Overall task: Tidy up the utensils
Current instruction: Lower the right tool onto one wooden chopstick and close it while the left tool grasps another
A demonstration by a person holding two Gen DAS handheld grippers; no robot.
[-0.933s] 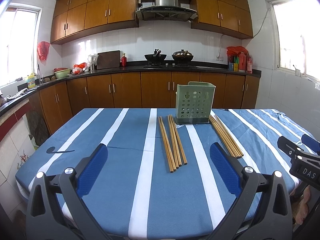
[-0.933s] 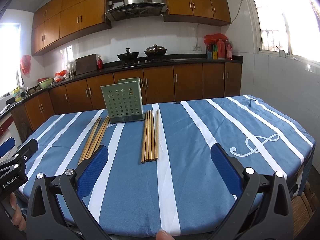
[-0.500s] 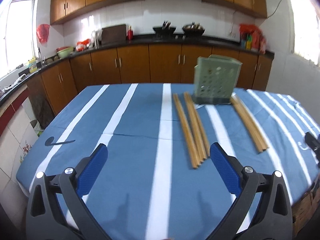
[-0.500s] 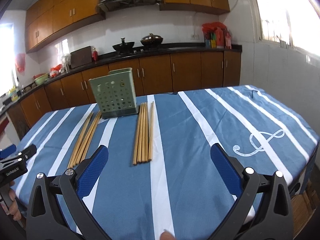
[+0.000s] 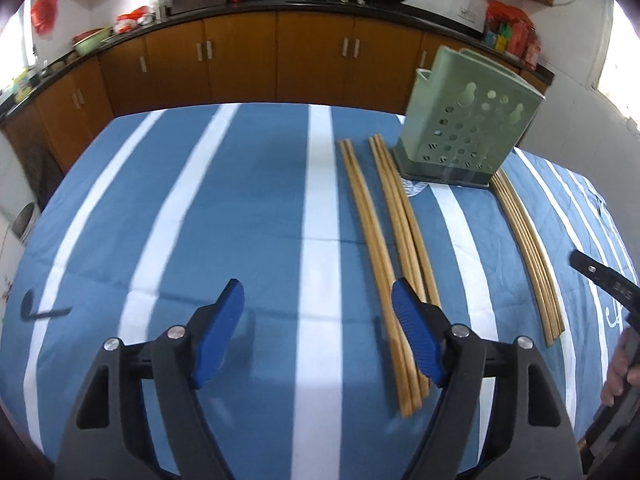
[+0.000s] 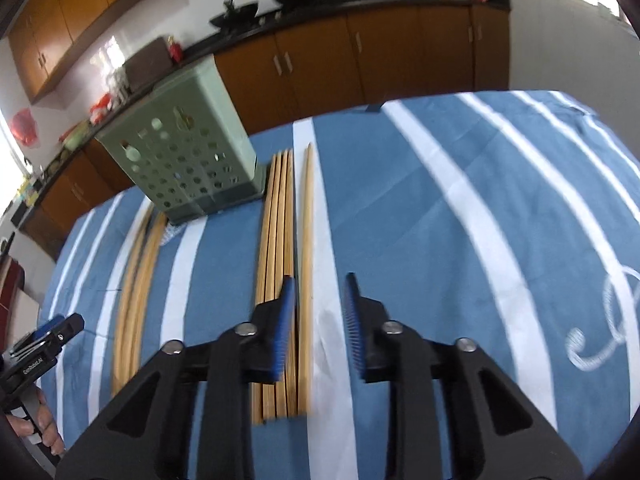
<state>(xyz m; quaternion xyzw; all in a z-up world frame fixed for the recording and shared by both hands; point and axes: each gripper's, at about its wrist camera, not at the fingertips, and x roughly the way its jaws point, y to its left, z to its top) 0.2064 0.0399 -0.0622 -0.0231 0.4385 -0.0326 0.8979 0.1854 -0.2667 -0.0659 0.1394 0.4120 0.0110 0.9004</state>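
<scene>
We see two bundles of wooden chopsticks on the striped tablecloth, one at each side of the green perforated holder that stands upright at the far end. The left bundle lies under our left gripper; its near ends are partly hidden behind the right blue pad. The right bundle lies under our right gripper. Both grippers have just been closing. The left one is still wide and holds nothing. The right one is narrow, with one loose chopstick seen in the gap, but we cannot tell if the pads touch it. Edges are blurred.
</scene>
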